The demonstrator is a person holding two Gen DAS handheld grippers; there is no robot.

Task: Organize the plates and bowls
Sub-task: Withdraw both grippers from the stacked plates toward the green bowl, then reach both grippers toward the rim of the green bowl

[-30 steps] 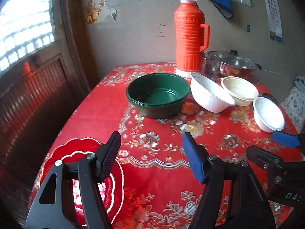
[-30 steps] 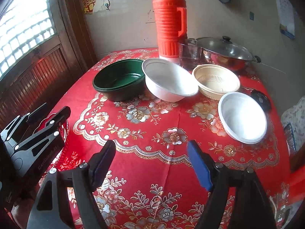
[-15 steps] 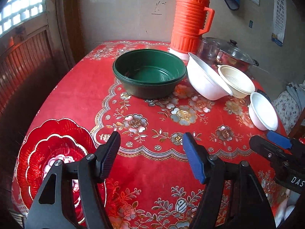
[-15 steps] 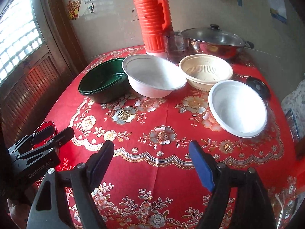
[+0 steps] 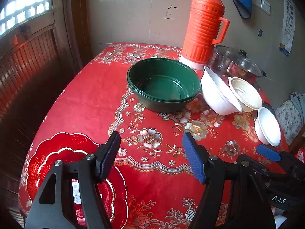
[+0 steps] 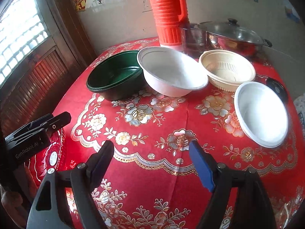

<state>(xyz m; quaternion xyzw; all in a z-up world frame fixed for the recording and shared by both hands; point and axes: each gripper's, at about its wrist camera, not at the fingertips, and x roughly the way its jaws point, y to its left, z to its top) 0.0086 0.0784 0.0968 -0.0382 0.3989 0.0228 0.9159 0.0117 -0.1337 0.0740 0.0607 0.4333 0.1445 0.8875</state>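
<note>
A green bowl point(image 5: 164, 85) point(image 6: 116, 76) sits at the back of the red floral table. A large white bowl point(image 5: 217, 93) point(image 6: 171, 70) leans against it on the right. A cream bowl point(image 5: 246, 94) point(image 6: 226, 70) and a smaller white bowl point(image 5: 267, 126) point(image 6: 261, 112) lie further right. A red scalloped plate point(image 5: 57, 156) point(image 6: 51, 156) lies at the near left edge. My left gripper point(image 5: 151, 154) is open and empty, over the plate's right side. My right gripper point(image 6: 151, 162) is open and empty, over the near middle of the table.
An orange thermos point(image 5: 205, 26), a glass point(image 6: 194, 38) and a lidded steel pot point(image 6: 234, 36) stand at the back by the wall. A dark lid point(image 6: 276, 87) lies at the right edge. A wooden window frame point(image 5: 28, 57) is on the left.
Both grippers have moved forward and nearer the bowls, which look larger in the views. Both stay open and empty. No dish has moved.
</note>
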